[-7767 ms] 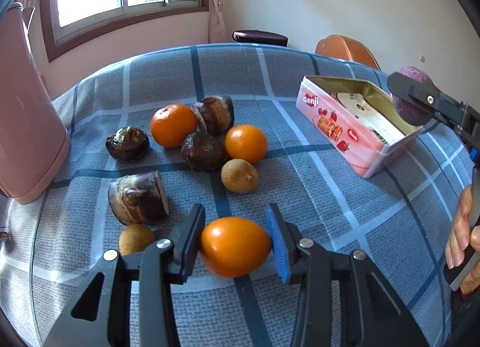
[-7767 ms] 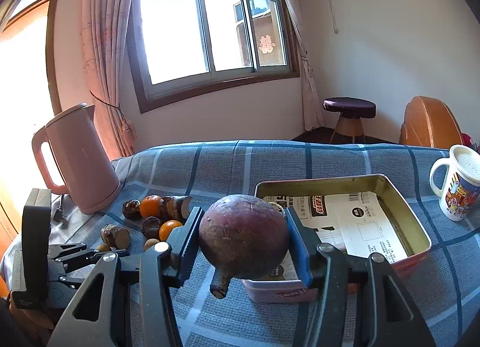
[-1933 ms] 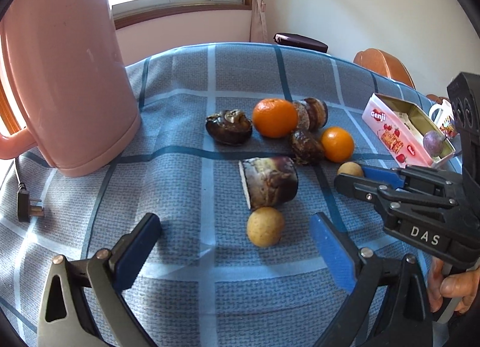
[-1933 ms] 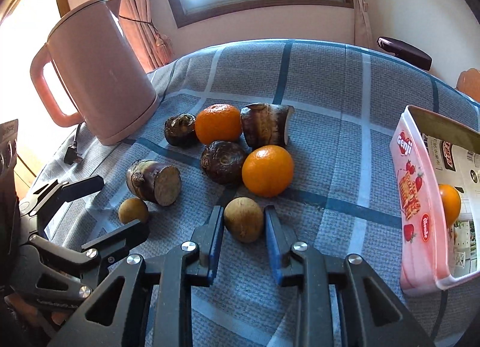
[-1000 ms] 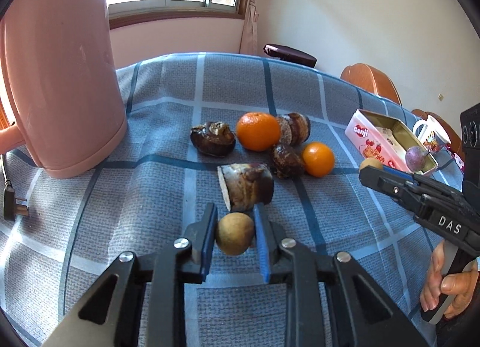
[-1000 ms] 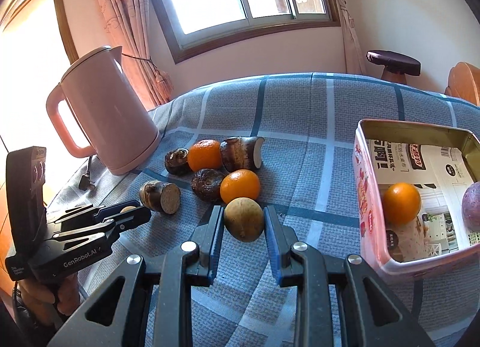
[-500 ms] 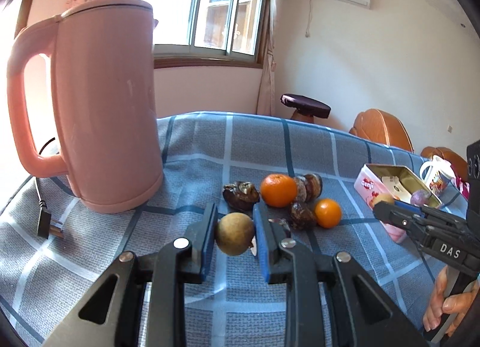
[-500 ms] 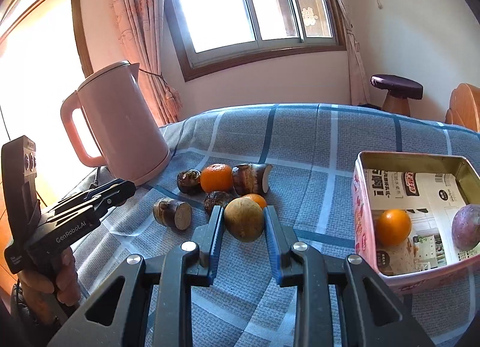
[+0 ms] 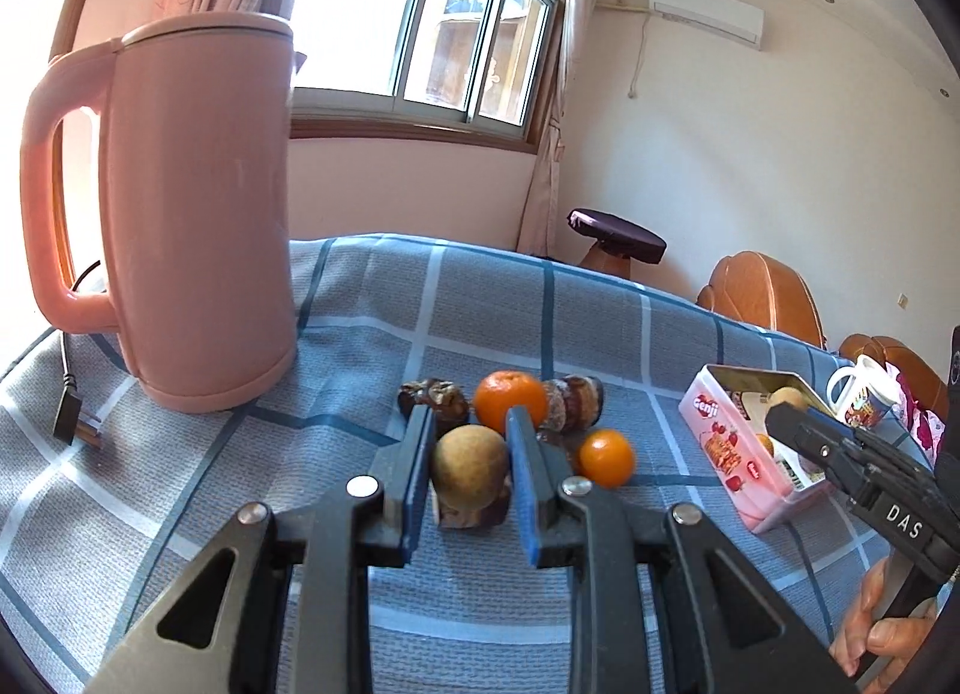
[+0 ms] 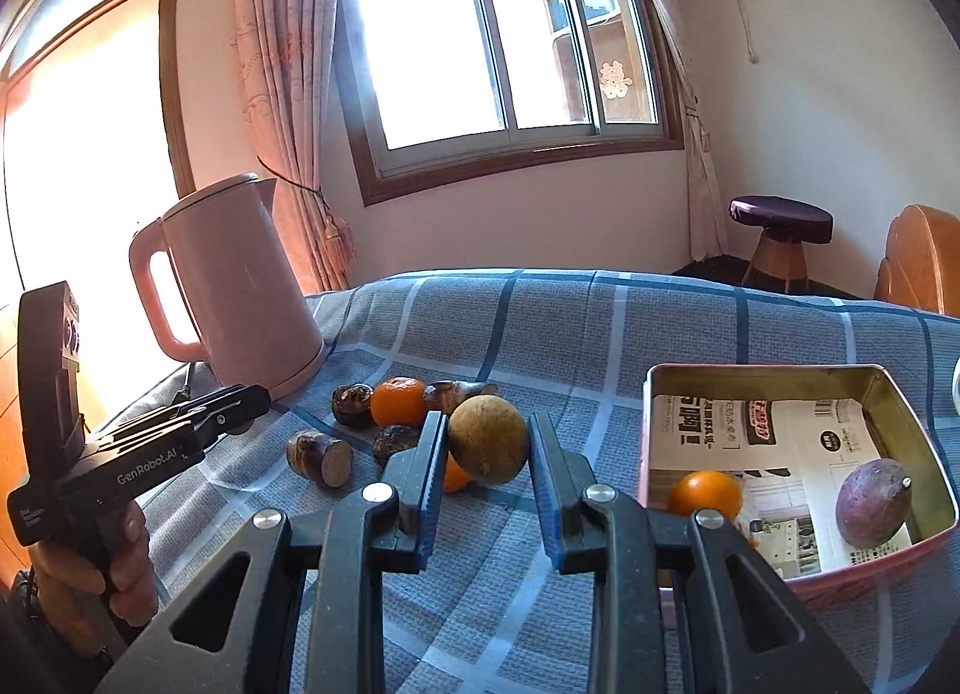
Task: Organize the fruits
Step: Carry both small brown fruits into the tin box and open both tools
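My left gripper [image 9: 470,469] is shut on a small tan round fruit [image 9: 470,461] and holds it above the table. My right gripper [image 10: 488,448] is shut on a second tan round fruit [image 10: 489,448], lifted left of the pink tin [image 10: 876,565]. The tin holds an orange [image 10: 705,495] and a purple fruit [image 10: 870,511]. On the cloth lie two oranges [image 9: 510,400] [image 9: 606,457] and several dark brown root pieces [image 9: 433,397]. In the left wrist view the right gripper [image 9: 786,415] hangs over the tin [image 9: 729,469].
A tall pink kettle [image 9: 180,214] stands at the left with its plug [image 9: 75,415] on the blue checked tablecloth [image 9: 480,304]. A printed mug [image 9: 861,394] stands beyond the tin. A stool [image 10: 780,229] and wooden chairs [image 9: 759,298] are behind the table.
Both grippers have risen with their tan fruits. The right gripper has moved right, toward and over the tin. The left gripper stays shut on its fruit above the brown pieces.
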Demonstrator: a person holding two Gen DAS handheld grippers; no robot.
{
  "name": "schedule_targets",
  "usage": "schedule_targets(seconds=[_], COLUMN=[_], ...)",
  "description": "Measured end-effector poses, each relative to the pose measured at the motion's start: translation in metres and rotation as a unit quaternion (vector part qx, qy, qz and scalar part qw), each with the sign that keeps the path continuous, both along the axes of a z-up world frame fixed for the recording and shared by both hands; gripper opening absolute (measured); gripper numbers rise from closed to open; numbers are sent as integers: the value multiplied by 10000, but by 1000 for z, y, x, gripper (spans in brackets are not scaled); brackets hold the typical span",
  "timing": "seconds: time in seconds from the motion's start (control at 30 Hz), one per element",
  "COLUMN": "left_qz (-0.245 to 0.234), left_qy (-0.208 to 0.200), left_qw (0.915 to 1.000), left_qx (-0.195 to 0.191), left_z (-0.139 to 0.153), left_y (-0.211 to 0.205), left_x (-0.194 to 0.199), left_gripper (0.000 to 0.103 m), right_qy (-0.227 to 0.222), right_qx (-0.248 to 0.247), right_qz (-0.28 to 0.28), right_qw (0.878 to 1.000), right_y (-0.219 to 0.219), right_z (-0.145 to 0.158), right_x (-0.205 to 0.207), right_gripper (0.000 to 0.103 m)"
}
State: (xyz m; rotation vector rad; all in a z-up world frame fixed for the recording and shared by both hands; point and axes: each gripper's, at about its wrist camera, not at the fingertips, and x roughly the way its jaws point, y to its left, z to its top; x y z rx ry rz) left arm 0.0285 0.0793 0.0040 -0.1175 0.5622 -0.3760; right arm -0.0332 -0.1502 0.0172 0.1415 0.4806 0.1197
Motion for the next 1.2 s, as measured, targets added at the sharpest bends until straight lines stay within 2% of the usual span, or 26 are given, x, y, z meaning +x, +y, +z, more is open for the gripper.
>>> schedule_targets(seconds=[0.27,0.7,1.07,1.2], left_qz=[-360,-891,-1367,-1467], left_qy=[-195,-187,-161,-82], left_qw=[9991,9958,9900,9882], left_qx=[73,76,312,429], left_z=[17,25,19,12], left_y=[-57,-150,-227,-252], left_x=[-6,-6,-5,-3], left_gripper=[26,26,26,26], right_qy=[-141,-242,-14,133], right_qx=[82,-12,-81,133], right_qz=[-332,-976,-1486,-1469], right_qw=[9993,9949,9889,9890], right_y=[-45,-118,-183,-200], right_z=[8,14,2,-4], right_x=[-9,-20,-19,-14], right_gripper=[29,29,29,29])
